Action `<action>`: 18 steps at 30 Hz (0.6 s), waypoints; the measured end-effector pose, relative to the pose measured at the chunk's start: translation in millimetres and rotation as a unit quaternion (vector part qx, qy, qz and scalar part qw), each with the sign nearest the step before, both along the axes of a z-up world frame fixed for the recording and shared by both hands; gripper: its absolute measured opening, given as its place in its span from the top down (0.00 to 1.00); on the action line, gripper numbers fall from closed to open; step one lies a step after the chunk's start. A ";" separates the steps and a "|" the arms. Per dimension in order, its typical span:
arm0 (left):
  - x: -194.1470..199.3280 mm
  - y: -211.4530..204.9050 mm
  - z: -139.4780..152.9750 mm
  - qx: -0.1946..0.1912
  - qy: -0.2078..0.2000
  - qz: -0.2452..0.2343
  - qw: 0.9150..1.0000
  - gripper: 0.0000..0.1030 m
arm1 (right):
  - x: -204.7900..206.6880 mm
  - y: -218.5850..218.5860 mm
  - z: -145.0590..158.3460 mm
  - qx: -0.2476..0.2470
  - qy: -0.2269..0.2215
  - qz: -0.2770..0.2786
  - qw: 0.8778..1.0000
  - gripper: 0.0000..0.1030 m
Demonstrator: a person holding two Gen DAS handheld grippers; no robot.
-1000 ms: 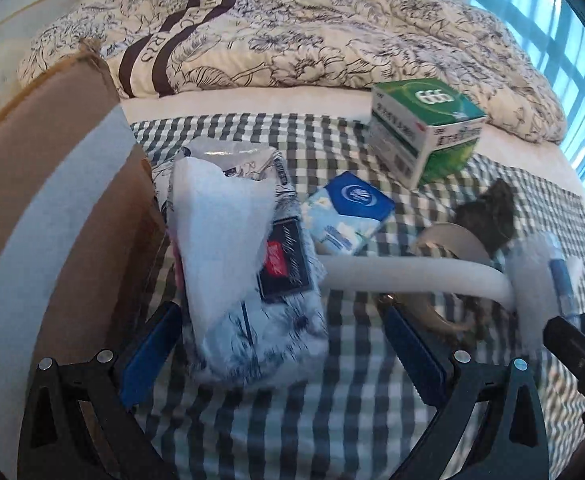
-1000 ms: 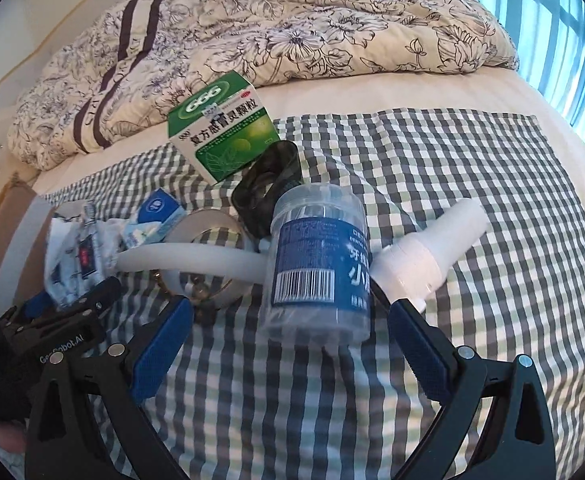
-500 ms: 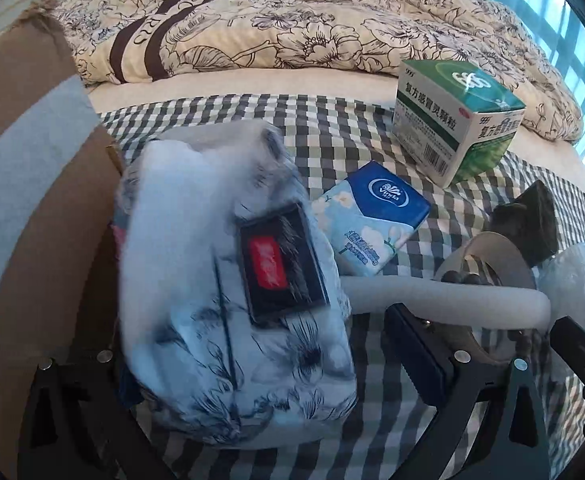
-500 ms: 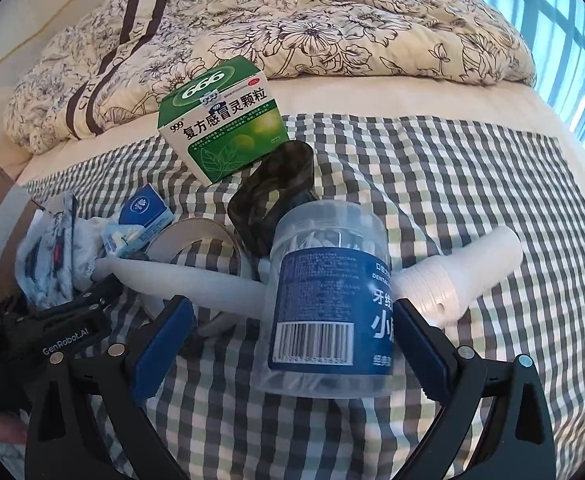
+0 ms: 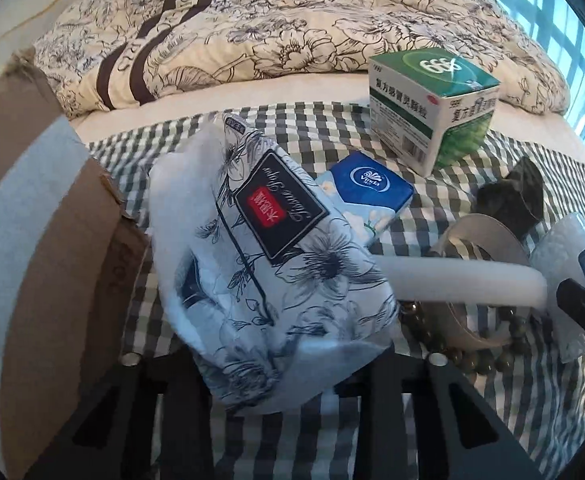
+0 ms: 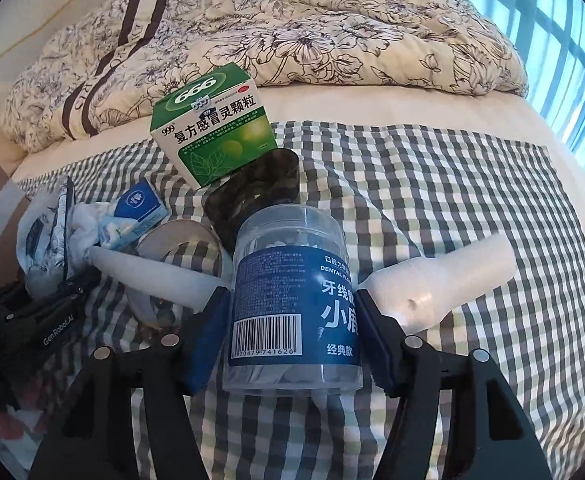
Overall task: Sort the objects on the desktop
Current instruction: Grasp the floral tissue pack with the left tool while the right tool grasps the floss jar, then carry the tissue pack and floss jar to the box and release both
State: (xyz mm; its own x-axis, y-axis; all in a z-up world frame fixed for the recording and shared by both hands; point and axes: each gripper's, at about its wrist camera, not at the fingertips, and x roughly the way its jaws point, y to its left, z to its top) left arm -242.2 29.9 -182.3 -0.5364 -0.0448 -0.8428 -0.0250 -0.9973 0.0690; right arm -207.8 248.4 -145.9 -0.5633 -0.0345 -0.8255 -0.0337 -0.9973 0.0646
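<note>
So both claws are loaded here. The left claw [image 5: 288,364] is clamping the soft floral tissue pack [image 5: 268,280], which is filling the space right in front of it and hiding both pads. The right claw [image 6: 292,336] is closing on the clear dental floss jar [image 6: 292,300], blue pads pressing its sides about level with the label.

Everything's sitting on a checked cloth [image 6: 432,200] on a bed, no desk here. Just to the left of the left claw is the cardboard box [image 5: 44,260], which I'm guessing is where stuff gets sorted into.

Tips for doing this bit well, imo:

- The tissue pack is squishy, so it's probably sagging around the pads. Lift straight up before swinging left, otherwise it's likely catching on the box flap.
- Ahead and right of the left claw there's a white tube [image 5: 464,280] lying over a tape roll [image 5: 480,240], with a bead bracelet [image 5: 452,348] under it. Drag the pack low and you're snagging that lot.
- The jar is smooth and round, so keep the squeeze centred or it could be rolling out of the pads. A white spray bottle [image 6: 440,280] is touching the right pad, so go up first, not sideways.
- The green medicine box [image 6: 212,128], the small blue tissue packet [image 6: 136,212] and the dark hair clip [image 6: 256,188] are further ahead, out of the way.
</note>
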 end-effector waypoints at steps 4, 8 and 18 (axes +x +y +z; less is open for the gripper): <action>16.1 -3.9 18.8 0.015 0.011 -0.004 1.000 0.76 | 17.2 8.1 14.2 -0.022 0.009 -0.009 1.000 0.40; 34.6 -3.6 41.8 0.023 0.031 -0.008 0.999 0.76 | 35.1 11.9 33.5 -0.044 0.020 -0.011 0.999 0.40; 79.4 4.5 98.2 0.024 0.074 -0.035 0.996 0.76 | 76.0 -4.7 77.4 -0.040 0.057 0.006 0.998 0.40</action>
State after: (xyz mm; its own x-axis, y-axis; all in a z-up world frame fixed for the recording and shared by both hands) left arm -162.8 34.4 -84.1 -0.6556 0.0349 -0.7543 -0.0871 -0.9958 0.0297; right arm -131.8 243.7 -68.6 -0.6523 -0.1058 -0.7505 -0.0092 -0.9890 0.1475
